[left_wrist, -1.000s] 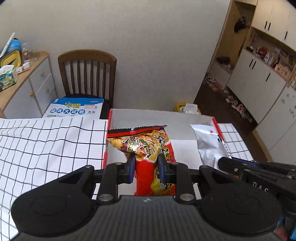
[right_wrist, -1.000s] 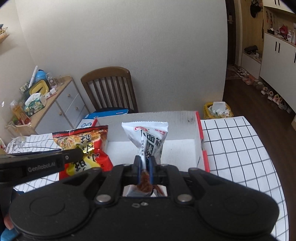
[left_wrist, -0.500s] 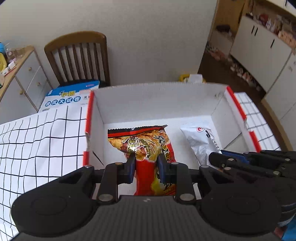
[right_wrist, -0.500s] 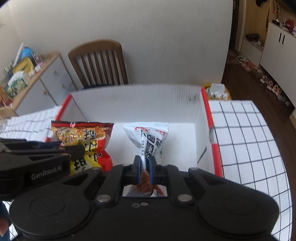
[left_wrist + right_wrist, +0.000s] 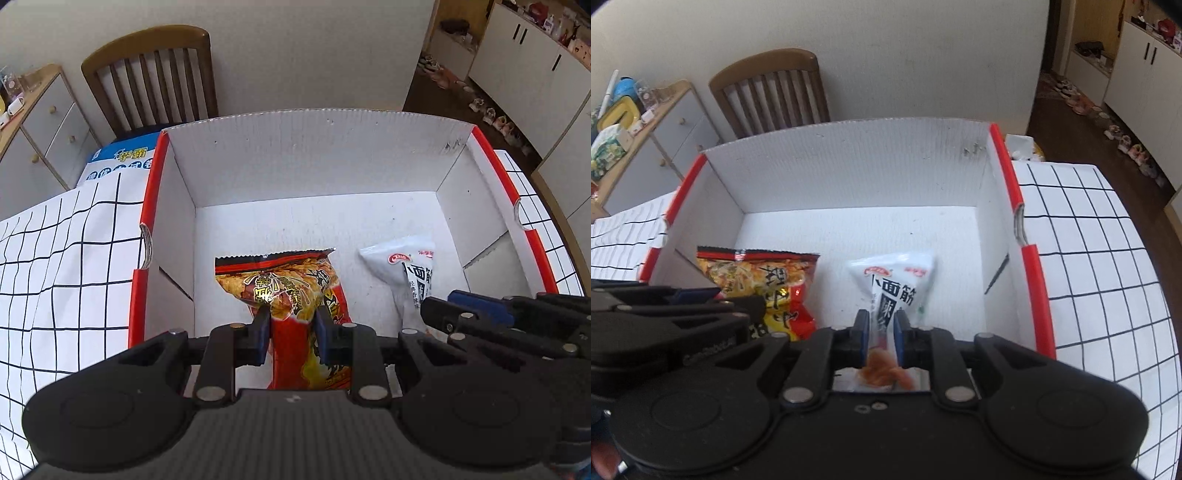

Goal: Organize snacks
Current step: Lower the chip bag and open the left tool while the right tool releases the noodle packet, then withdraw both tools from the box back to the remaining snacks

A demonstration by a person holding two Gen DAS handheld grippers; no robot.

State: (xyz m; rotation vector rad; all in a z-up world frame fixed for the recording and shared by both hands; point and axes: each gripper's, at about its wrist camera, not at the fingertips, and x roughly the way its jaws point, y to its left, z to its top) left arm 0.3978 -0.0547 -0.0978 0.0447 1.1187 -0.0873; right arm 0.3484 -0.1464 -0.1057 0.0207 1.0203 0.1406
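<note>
Left wrist view: left gripper [image 5: 290,334] points down into a white corrugated box with red rims [image 5: 295,162]. Its blue pads are nearly closed, pinching the lower part of a red-and-yellow snack bag [image 5: 288,291]; the bag's sealed top edge points toward 12 o'clock, over the box floor. At 3 o'clock of that bag sits a white snack pouch with black characters [image 5: 406,273], also inside the box, with the right gripper [image 5: 443,308] reaching it from the lower right.

Right wrist view: right gripper [image 5: 881,341] has the white pouch [image 5: 894,284] between its pads. The jaws have just been opening; narrow gaps show on both sides of the pouch, so the pads no longer press it. The pouch stands upright on the box floor, the red-and-yellow bag [image 5: 764,273] at its 9 o'clock.

Box rests on a white tablecloth with black grid [image 5: 1089,236]. Wooden chair [image 5: 155,74] stands at 11 o'clock beyond the box.
</note>
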